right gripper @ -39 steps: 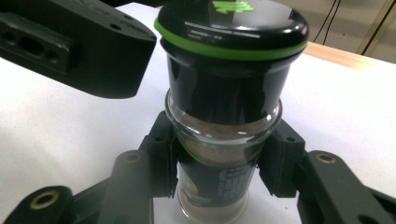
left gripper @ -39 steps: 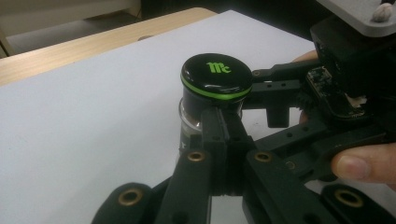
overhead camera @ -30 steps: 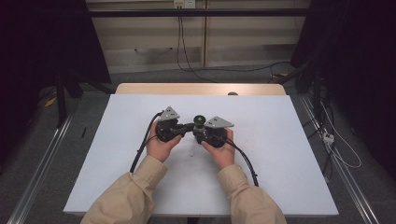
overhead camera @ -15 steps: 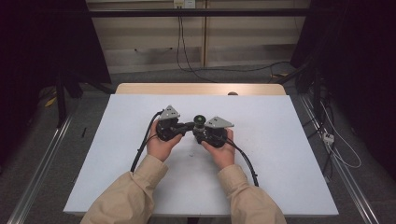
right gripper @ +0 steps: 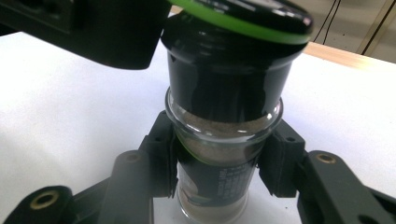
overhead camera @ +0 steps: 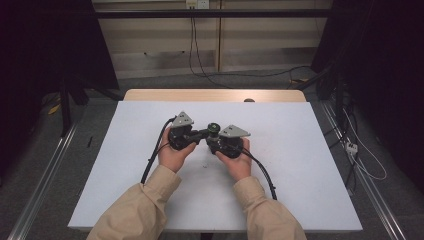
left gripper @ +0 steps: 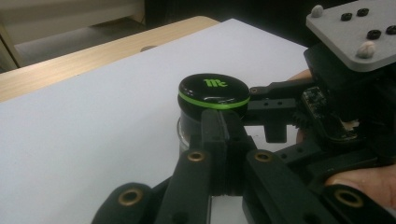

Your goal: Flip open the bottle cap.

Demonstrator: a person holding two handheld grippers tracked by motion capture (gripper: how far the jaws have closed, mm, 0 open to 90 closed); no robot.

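Note:
A small glass jar (overhead camera: 213,129) of brownish powder, with a black cap ringed in green (left gripper: 214,88), stands on the white table (overhead camera: 300,150) between both hands. My right gripper (right gripper: 219,161) is shut on the glass body (right gripper: 219,135) below the cap, one jaw on each side. My left gripper (left gripper: 222,123) comes in from the left with its jaws pressed together; their tips rest against the side of the cap, just under the green ring. In the high view the left gripper (overhead camera: 202,133) and the right gripper (overhead camera: 215,140) meet at the jar near the table's middle.
A bare wooden strip (overhead camera: 215,95) runs along the far edge of the table. Cables (overhead camera: 150,160) trail from both grippers back toward the person's sleeves. A metal rail (overhead camera: 45,170) lies on the floor at the left, and wires (overhead camera: 365,160) at the right.

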